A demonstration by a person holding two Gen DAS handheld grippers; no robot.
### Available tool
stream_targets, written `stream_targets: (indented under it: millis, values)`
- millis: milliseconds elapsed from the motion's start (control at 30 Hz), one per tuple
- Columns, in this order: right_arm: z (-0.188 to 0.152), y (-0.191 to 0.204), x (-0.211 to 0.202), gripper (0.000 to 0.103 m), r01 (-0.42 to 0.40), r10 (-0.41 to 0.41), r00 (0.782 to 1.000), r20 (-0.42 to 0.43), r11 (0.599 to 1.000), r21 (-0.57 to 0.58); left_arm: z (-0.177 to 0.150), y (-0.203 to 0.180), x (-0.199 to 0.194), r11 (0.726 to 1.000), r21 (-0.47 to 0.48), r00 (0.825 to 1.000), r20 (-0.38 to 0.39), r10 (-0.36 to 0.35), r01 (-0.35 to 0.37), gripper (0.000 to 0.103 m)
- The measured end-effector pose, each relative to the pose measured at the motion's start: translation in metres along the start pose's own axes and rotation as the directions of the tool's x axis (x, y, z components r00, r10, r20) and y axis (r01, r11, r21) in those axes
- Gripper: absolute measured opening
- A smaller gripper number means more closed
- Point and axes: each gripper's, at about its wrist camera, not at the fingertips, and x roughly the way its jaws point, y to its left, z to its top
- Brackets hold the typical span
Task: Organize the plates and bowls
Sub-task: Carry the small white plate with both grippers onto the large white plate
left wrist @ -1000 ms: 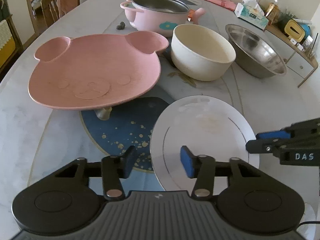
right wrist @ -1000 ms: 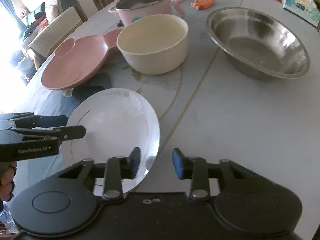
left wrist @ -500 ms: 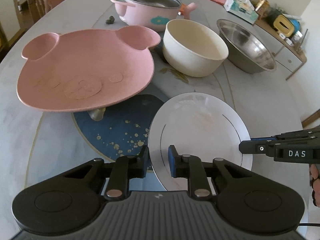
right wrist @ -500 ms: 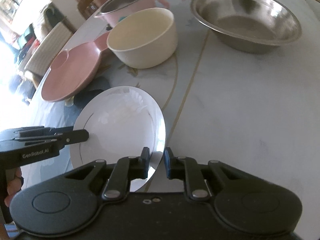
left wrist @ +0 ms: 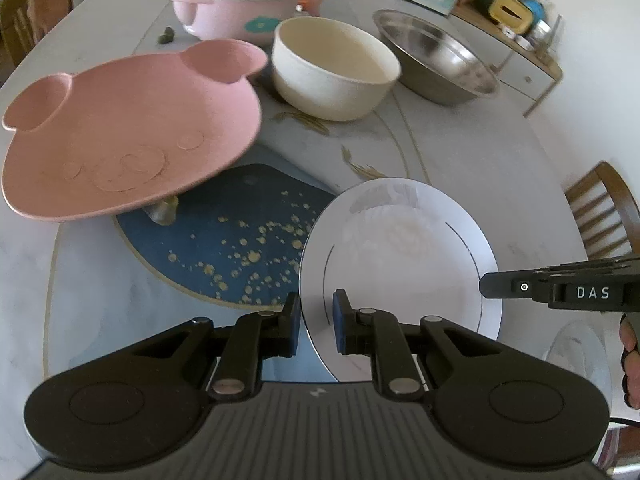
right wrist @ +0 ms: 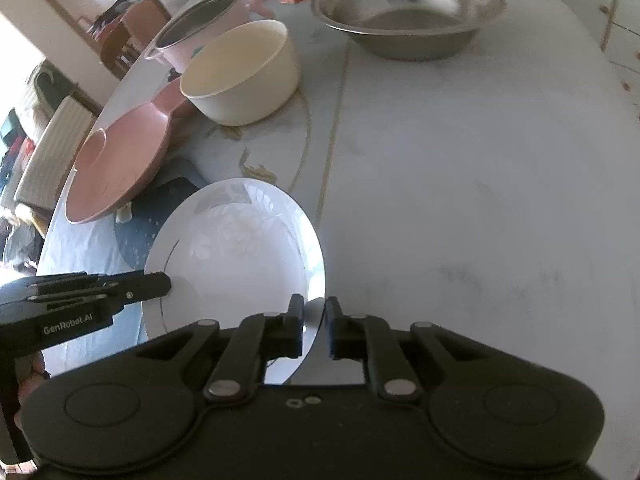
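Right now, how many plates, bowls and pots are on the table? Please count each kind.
Plates: 3: white plate, pink bear-shaped plate, blue speckled plate
Bowls: 2: cream bowl, steel bowl
Pots: 1: pink pot
Total: 6

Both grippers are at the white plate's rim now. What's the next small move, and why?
Probably lift it level with both hands. The left gripper, jaws closing, straddles the white plate's near rim; the right gripper is shut on the opposite edge. The plate lies partly over the blue mat, with the pink pig plate close by.
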Motion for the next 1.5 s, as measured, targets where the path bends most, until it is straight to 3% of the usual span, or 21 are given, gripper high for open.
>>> stream_targets:
  millis: [367,900,1167,1500]
  values:
    - [-0.028,-0.003,-0.032,0.009,0.009,-0.013,0.999,0.045,0.995,0.1,-0.005,-0.02,-0.023,0.995,0.096,0.999,0.004,-0.033,0.033,0.012]
    - [-0.075,-0.014,-0.099,0.008,0.014,-0.046,0.99,0.136,0.974,0.226,-0.015,-0.063,-0.057,0.97,0.194,0.989,-0.006,-0.149,0.148,0.012]
    - [-0.112,-0.033,-0.122,0.007,0.024,-0.076,0.986,0.149,0.946,0.323,-0.031,-0.102,-0.055,0.936,0.28,0.977,-0.062,-0.203,0.212,0.012]
    - [-0.162,-0.065,-0.124,0.007,0.044,-0.106,0.988,0.113,0.891,0.451,-0.063,-0.145,-0.028,0.89,0.378,0.965,-0.16,-0.209,0.256,0.012]
